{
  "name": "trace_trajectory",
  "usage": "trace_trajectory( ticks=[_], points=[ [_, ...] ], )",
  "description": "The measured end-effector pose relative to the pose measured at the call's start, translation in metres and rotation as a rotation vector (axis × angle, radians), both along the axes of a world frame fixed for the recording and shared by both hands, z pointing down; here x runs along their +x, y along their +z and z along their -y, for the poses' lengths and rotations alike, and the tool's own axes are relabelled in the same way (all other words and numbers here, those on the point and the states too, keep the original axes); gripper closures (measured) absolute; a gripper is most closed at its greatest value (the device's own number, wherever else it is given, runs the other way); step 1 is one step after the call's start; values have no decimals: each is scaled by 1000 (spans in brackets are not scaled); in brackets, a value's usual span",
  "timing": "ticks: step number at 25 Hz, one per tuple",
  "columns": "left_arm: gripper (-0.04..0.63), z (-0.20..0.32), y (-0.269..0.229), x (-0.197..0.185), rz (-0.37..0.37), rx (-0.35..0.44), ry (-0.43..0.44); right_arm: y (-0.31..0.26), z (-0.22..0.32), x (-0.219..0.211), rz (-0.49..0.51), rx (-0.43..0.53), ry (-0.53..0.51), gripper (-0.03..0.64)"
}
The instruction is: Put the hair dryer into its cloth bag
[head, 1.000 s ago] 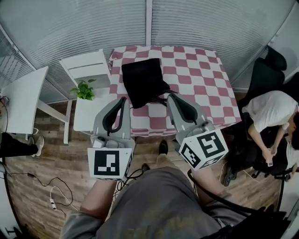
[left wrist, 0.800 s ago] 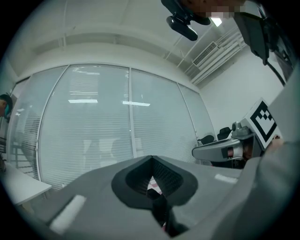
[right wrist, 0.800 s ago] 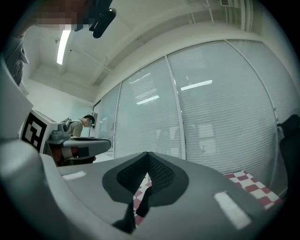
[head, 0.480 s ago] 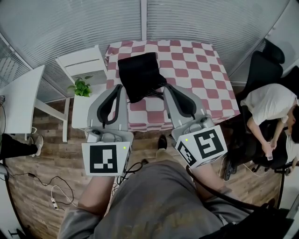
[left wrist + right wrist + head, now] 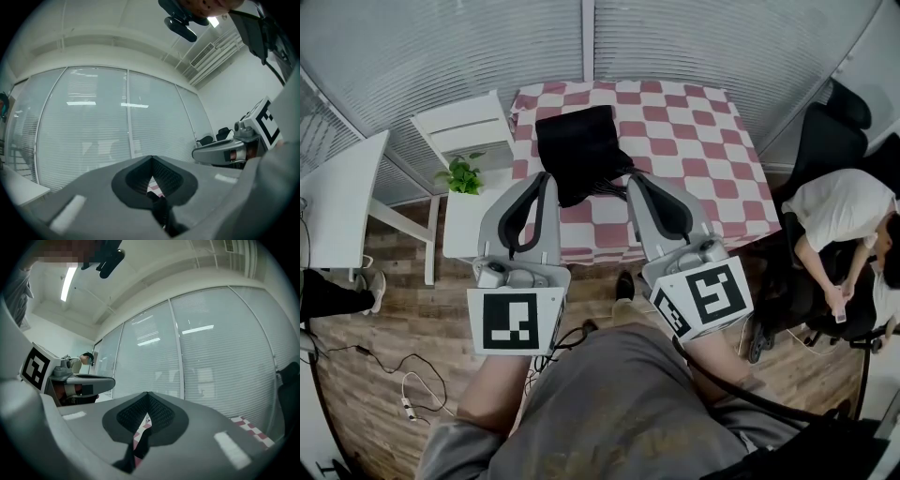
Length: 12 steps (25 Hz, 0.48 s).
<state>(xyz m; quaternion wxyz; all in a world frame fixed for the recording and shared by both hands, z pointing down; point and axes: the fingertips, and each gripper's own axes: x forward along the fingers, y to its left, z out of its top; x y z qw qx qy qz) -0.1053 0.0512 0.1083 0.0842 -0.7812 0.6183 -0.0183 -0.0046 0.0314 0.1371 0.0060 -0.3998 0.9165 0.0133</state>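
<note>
Both jaws are clenched on nothing: your left gripper (image 5: pixel 546 178) and right gripper (image 5: pixel 634 181) hover short of the table (image 5: pixel 703 141). The black cloth bag (image 5: pixel 579 150) lies there; no hair dryer shows outside it, and whether it's inside, I can't tell.

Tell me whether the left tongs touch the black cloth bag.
Cannot tell. In the head view the left tongs end at the edge of the black cloth bag; neither it nor the left gripper view shows contact or a gap.

Soft, even light is diffused through white slatted window blinds (image 5: pixel 487 47); a long ceiling strip lamp (image 5: pixel 68 282) is blown out. Lines are bowed by fisheye distortion, corners vignetted black, near foreground blurred.
</note>
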Motion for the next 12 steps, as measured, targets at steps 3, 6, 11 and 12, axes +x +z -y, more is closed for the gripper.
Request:
trace_trajectory(
  ticks=[3,6,11,12],
  points=[
    [594,1,0,0,1,-1,1,0,1,0,0,4,5,594],
    [594,2,0,2,4,0,6,-1,1,0,-2,10,7,594],
    [594,1,2,4,3,-6,10,0,-2,0,-3,13,9,594],
    [594,1,3,4,2,-6,10,1,-2,0,-3,12,9,594]
  ],
)
